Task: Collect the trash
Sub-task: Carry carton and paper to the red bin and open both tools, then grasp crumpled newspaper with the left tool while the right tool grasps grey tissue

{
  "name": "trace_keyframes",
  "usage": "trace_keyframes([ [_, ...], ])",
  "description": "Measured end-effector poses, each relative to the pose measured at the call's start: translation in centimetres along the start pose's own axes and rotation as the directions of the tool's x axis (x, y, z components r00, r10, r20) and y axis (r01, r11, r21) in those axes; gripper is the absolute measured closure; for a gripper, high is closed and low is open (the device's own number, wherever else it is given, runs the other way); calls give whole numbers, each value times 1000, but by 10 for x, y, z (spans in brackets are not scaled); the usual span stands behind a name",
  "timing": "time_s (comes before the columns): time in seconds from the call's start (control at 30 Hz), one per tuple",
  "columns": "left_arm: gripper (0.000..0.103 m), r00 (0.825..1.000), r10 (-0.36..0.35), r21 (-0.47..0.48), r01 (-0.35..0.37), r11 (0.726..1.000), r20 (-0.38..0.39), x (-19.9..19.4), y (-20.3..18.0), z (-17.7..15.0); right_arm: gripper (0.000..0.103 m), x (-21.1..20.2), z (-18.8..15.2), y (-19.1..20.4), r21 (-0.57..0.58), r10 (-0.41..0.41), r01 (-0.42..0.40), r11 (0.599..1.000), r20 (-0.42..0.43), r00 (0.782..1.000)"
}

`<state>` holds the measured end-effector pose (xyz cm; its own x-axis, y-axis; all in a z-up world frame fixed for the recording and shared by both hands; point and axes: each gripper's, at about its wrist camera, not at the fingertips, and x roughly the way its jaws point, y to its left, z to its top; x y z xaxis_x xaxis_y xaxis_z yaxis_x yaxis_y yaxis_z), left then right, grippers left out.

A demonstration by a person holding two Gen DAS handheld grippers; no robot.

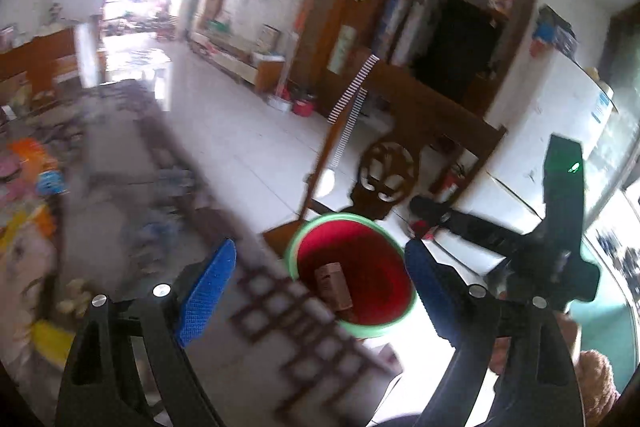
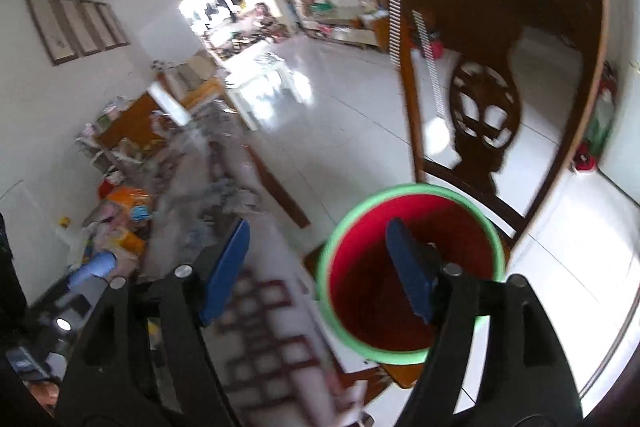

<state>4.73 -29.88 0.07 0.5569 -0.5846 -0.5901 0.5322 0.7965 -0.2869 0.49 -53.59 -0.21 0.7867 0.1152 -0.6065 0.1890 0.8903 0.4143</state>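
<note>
Jaws wide on both tools: our left gripper (image 1: pixel 316 287) spreads its blue pads (image 1: pixel 206 291) far apart with nothing pressed between them; our right gripper (image 2: pixel 320 271) also stands open, holding nothing, its right pad (image 2: pixel 408 267) hanging over the mouth of the bucket (image 2: pixel 408 195).

That red bucket with a green rim (image 1: pixel 348 217) sits on the seat of a carved wooden chair (image 1: pixel 400 131), just beside the table edge; in the left wrist view a small brown carton-like piece of trash (image 1: pixel 334 285) lies inside it against the near wall; we cannot read any label on it; in the right wrist view the gripper's own finger hides that part of the interior, so the trash does not show there.

Much is smeared by motion: the patterned table top (image 1: pixel 256 307) with its dark lattice border reads only as streaks; the coloured clutter (image 1: pixel 36 167) at the far left of the table is too blurred to name piece by piece. We see our right tool's black body (image 1: pixel 560 227) cross the left wrist view at the right, a hand (image 1: pixel 520 343) partly showing behind the left finger's frame, cut off by the lens rim. Beyond, a white tiled floor (image 2: pixel 340 99) runs to a doorway burnt out by daylight; a white fridge (image 1: pixel 560 131) stands at the right edge, half cropped.
</note>
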Motion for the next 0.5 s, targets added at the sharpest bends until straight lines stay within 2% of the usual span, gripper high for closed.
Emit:
trace_keyframes([
  [0.13, 20, 996, 85, -69, -84, 994, 9, -38, 34, -16, 22, -6, -4, 51, -49, 98, -98, 994, -11, 995],
  [0.3, 20, 979, 204, -153, -202, 967, -3, -81, 80, -45, 21, 3, -30, 107, -78, 211, -217, 973, -80, 974],
  [0.43, 20, 954, 297, -190, -296, 936, -24, -108, 117, -66, 20, 19, -58, 135, -115, 211, -230, 966, -156, 965],
  [0.5, 20, 938, 345, -214, -343, 915, -33, -120, 136, -75, 20, 27, -71, 143, -136, 165, -192, 972, -191, 968],
])
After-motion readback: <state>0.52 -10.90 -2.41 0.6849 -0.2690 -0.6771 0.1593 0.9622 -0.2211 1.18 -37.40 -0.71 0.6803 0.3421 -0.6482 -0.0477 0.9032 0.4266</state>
